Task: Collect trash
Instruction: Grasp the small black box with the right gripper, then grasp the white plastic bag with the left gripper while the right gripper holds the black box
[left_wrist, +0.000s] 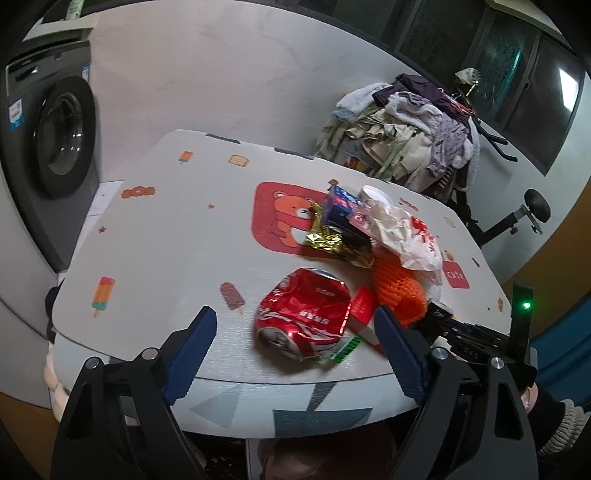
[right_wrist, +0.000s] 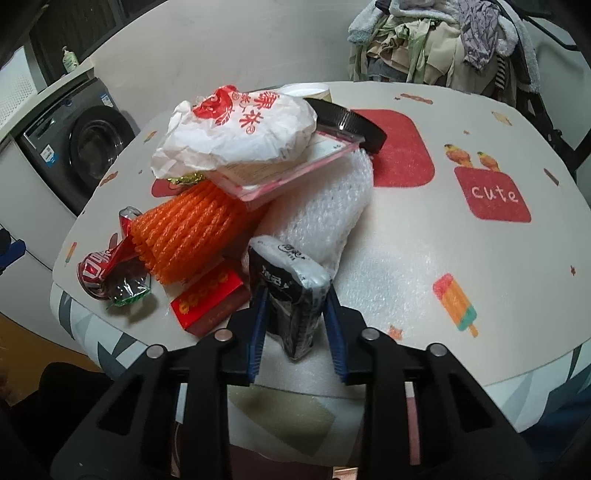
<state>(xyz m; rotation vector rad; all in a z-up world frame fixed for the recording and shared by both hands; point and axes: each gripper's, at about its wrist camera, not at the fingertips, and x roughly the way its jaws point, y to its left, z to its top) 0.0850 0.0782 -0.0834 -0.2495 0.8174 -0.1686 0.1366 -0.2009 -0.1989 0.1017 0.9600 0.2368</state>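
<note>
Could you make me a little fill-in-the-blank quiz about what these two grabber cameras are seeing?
1. The right gripper is shut on a black and silver ____.
2. The left gripper is ____, with the crushed red soda can between its fingers.
3. The red patch on the table reads ____.

Missing words: packet; open; cute

The left gripper (left_wrist: 295, 332) fills the bottom of its frame, its blue fingers (left_wrist: 192, 347) spread wide apart with nothing between them. The right gripper (right_wrist: 295, 314), low in its frame, has its fingers (right_wrist: 258, 321) closed on a black-and-white packet (right_wrist: 291, 291).
</note>
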